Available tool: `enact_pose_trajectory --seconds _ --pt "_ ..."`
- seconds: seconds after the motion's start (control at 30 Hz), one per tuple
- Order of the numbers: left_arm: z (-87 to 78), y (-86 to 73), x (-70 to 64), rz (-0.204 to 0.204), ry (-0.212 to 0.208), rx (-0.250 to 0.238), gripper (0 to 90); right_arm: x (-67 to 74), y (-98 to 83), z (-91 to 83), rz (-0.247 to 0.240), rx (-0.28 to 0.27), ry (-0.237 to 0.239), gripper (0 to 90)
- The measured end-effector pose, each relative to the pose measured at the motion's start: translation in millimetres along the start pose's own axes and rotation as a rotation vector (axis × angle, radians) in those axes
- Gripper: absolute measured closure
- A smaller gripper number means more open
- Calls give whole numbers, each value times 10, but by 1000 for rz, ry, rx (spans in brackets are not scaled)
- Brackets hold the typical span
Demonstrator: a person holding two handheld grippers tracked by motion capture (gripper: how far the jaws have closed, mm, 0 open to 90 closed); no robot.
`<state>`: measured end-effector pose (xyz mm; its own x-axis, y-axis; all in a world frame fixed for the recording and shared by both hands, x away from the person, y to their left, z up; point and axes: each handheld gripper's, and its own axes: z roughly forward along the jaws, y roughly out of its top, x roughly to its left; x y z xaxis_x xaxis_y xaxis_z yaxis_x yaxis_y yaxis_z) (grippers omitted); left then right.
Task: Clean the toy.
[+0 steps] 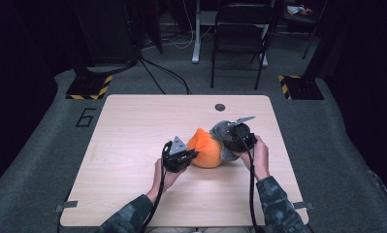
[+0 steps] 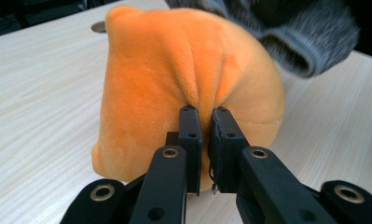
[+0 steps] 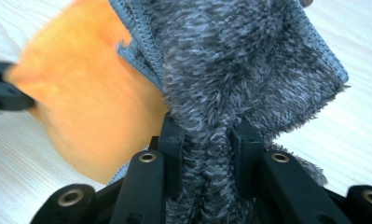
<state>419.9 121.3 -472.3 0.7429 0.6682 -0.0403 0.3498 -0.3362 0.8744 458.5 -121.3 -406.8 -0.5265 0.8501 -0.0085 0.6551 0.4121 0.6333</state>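
A: Where's the orange plush pillow (image 1: 206, 148)?

B: On the desk (image 1: 133, 145), right of centre, toward the near edge, tucked partly inside a grey fuzzy cover (image 3: 239, 70).

A: And the jaws?

B: The left gripper (image 2: 205, 140) pinches a fold of the orange plush. The right gripper (image 3: 207, 154) is clamped on a bunch of the grey cover.
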Motion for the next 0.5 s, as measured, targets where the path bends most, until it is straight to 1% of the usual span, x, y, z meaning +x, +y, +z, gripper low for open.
enact_pose_trajectory --seconds 0.03,0.13,0.17,0.2,0.27,0.3,0.33,0.37,0.47,0.5 --pt "6 -4 -10 -8 -8 0 840 20 13 -20 -4 -9 12 701" --pt "11 1 -34 20 -22 17 840 133 61 -89 -5 -42 43 701" --pt "22 0 -49 29 -22 15 840 171 78 -105 -16 -58 60 701" --pt "24 0 -68 34 -30 21 840 215 90 -119 -23 -71 73 701" --pt "35 2 -100 63 -33 31 840 294 101 -124 -30 -81 85 700" --pt "37 3 -110 65 -37 36 840 332 105 -112 -33 -88 93 700" --pt "40 4 -117 73 -37 42 840 354 105 -95 -24 -92 95 700" --pt "44 2 -123 75 -40 50 839 360 103 -75 -39 -82 94 699" --pt "53 -6 -101 76 -37 52 840 340 88 -23 -46 -67 86 700" --pt "55 -8 -99 72 -37 53 840 317 80 -10 -37 -63 87 700"
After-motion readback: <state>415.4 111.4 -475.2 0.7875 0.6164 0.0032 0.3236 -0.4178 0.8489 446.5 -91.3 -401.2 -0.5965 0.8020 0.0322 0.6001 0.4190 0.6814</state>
